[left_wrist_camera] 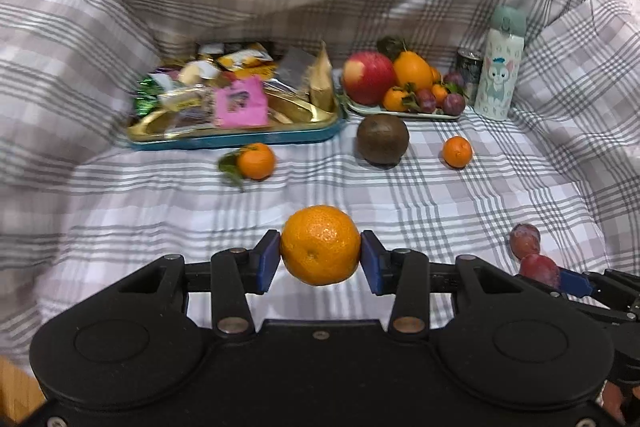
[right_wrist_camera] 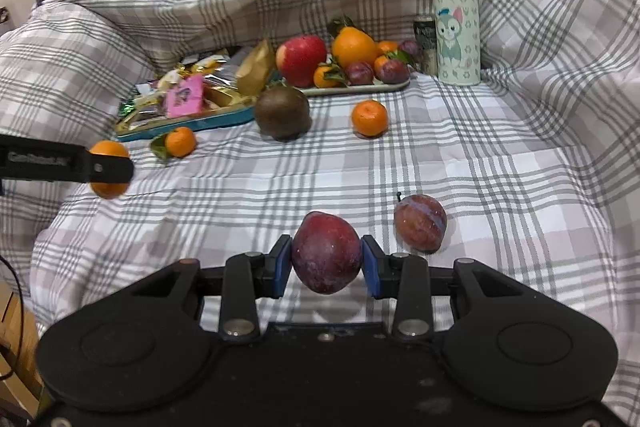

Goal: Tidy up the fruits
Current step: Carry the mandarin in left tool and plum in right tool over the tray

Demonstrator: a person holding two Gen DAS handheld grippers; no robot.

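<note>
Here, the left gripper (left_wrist_camera: pixel 320 259) clamps a tangerine (left_wrist_camera: pixel 320 245) while the right gripper (right_wrist_camera: pixel 326 265) pinches a plum (right_wrist_camera: pixel 327 251), another plum (right_wrist_camera: pixel 420 223) just right of it.

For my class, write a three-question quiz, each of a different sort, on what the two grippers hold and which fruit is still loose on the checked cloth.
1. True or false: the left gripper is shut on a round orange mandarin.
2. Multiple choice: the right gripper holds A) a red apple, B) a dark red plum, C) a drinks can.
3. Fill in: the loose purple plum with a stem lies on the checked cloth just to the ____ of the held plum in the right wrist view.

Key: 1 true; 2 B; 3 right.
</note>
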